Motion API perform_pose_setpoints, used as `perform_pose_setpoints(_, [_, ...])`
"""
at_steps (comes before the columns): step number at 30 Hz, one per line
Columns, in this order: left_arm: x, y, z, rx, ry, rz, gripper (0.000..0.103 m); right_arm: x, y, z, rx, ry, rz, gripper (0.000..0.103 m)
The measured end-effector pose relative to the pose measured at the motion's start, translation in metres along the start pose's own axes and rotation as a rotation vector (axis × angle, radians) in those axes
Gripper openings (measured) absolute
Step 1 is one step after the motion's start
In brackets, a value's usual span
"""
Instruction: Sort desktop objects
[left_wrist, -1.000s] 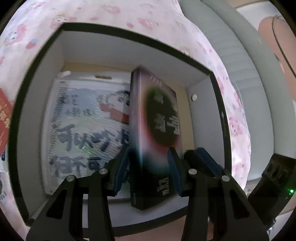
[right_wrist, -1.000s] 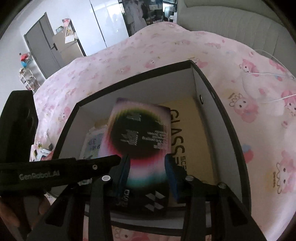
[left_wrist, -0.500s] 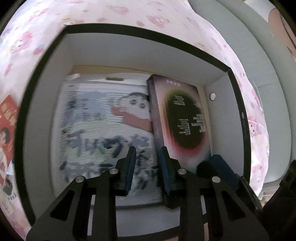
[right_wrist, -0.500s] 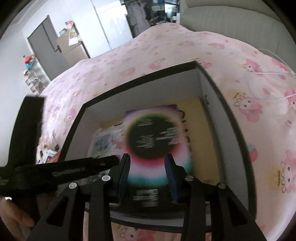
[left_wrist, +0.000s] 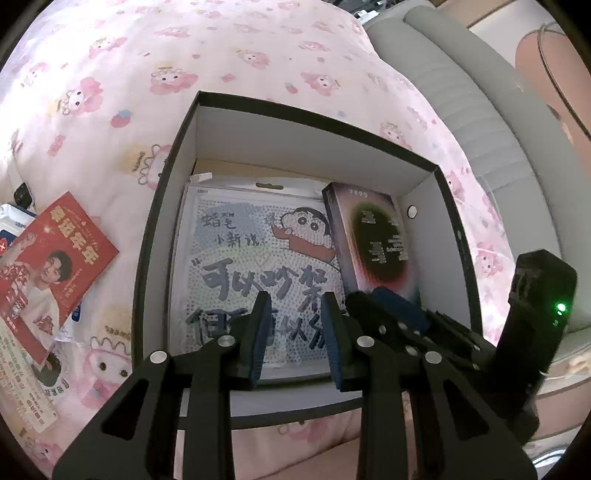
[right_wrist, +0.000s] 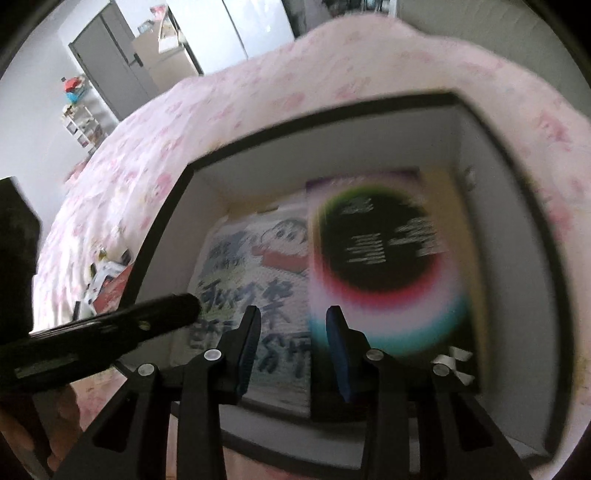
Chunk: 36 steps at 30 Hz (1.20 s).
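Left wrist view: box (left_wrist: 147, 258) sat on the bedspread (left_wrist: 258, 55), with the case (left_wrist: 373, 243) already down inside it, flat along the right wall, long axis running near to far. A cartoon pack (left_wrist: 240, 266) filled the floor to its left, the case edge touching or overlapping it; couldn't tell which. Left gripper (left_wrist: 295, 299) hung over the near end of the pack, jaws opening with nothing between them. Right wrist view was blurred, but the right gripper (right_wrist: 291, 314) had its pads apart, and the gap showed mostly pack. The case lay right of the fingers, its left edge about level with the right pad, so not clamped as far as I could see. My read: the case was placed, that step looked done. Next pick was likely the red flyer (left_wrist: 55, 258), lying flat on the bedspread outside the box, well left of it and skewed to the box walls. Left hand was the nearer one and empty. The flyer lay left of those fingers, so the move would go left over the box rim. Thin flat sheet on soft fabric, so an edge pinch looked fiddly.
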<state>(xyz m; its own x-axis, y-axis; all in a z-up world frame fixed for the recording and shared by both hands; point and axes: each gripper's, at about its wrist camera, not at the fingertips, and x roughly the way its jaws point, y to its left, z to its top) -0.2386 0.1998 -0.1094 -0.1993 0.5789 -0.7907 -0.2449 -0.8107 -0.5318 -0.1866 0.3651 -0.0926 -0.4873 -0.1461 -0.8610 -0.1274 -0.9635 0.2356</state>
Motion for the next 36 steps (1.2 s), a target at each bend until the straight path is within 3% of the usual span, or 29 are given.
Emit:
perform_pose_setpoints(5, [0.006,-0.007,0.013,-0.002,0.027,-0.004,0.029,0.008,0.001,0.014,-0.013,0.008,-0.164,0.033])
perform_pose_setpoints(8, [0.009,-0.009,0.013,0.011,0.038,-0.008,0.029,0.01,0.005,0.015,-0.021,0.024,-0.198,0.033])
perform_pose_setpoints(10, [0.012,-0.011,0.015,0.014,0.04,-0.012,0.026,0.006,0.007,0.013,-0.017,0.032,-0.189,0.033])
perform_pose_setpoints(14, [0.021,-0.009,0.028,-0.04,0.043,-0.055,0.027,-0.002,-0.005,0.005,0.076,0.029,-0.034,0.033])
perform_pose_setpoints(20, [0.055,-0.038,0.043,-0.01,0.13,-0.043,0.027,-0.009,-0.006,-0.008,0.06,-0.038,-0.215,0.033])
perform_pose_setpoints(25, [0.08,-0.052,0.051,-0.026,0.183,-0.078,0.027,-0.011,-0.01,-0.007,0.069,-0.057,-0.21,0.033])
perform_pose_setpoints(30, [0.089,-0.058,0.058,-0.032,0.187,-0.082,0.027,-0.011,-0.012,-0.008,0.062,-0.067,-0.219,0.034])
perform_pose_setpoints(36, [0.1,-0.065,0.057,-0.029,0.249,-0.173,0.027,-0.013,-0.023,-0.008,0.098,-0.083,-0.244,0.034])
